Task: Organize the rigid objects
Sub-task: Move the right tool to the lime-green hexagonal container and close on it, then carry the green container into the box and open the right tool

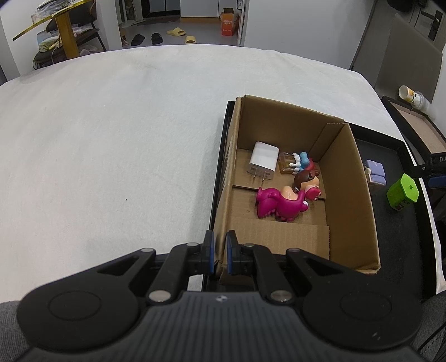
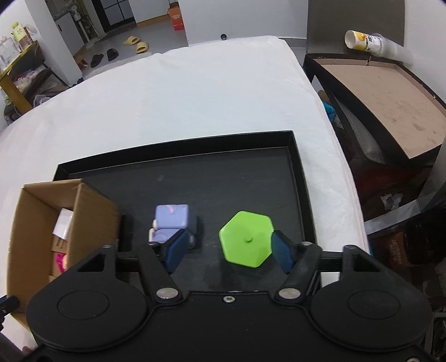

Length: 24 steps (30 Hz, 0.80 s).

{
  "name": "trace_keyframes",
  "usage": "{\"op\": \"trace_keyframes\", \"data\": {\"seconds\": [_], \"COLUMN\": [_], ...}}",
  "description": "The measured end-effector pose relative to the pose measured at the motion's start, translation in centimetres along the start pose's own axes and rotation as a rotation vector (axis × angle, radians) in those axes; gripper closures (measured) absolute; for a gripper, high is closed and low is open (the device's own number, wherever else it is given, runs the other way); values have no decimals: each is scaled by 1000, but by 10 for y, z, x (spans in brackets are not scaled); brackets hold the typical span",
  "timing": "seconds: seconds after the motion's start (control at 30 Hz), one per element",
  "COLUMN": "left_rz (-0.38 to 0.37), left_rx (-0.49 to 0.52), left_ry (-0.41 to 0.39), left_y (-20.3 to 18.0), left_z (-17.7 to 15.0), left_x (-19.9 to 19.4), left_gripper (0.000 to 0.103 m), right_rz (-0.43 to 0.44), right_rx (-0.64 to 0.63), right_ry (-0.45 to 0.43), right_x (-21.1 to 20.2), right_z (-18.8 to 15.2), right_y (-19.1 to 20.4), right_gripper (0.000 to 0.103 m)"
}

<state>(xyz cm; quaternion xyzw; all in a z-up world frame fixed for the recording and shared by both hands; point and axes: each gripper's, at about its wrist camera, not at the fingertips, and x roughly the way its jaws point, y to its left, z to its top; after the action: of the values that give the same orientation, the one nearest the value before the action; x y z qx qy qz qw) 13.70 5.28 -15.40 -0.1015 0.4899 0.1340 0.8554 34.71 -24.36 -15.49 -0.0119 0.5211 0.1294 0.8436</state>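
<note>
Right wrist view, green hexagonal block between spread fingers, untouched

A white-covered table stretches ahead. Beyond its far edge, a doorway opens onto a pale floor with yellow slippers, black slippers and an orange carton. Far left stands a wooden shelf; to the right, a brown-topped side table against a white wall.
</note>
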Motion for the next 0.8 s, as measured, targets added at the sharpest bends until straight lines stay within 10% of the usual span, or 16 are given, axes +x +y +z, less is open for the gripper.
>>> {"op": "trace_keyframes", "data": {"seconds": [0.57, 0.67, 0.8], "left_rz": [12, 15, 30], "left_rx": [-3, -4, 1], "left_ry": [7, 8, 12], "left_y": [-5, -6, -8], "left_z": [2, 2, 2], "left_x": [1, 1, 1], "left_gripper": [95, 95, 95], "right_rz": [-55, -61, -56], "right_rx": [-51, -52, -41], "right_ry": [75, 80, 88], "right_x": [42, 43, 37], "right_z": [-4, -7, -12], "right_y": [-7, -8, -6], "right_gripper": [27, 49, 50]}}
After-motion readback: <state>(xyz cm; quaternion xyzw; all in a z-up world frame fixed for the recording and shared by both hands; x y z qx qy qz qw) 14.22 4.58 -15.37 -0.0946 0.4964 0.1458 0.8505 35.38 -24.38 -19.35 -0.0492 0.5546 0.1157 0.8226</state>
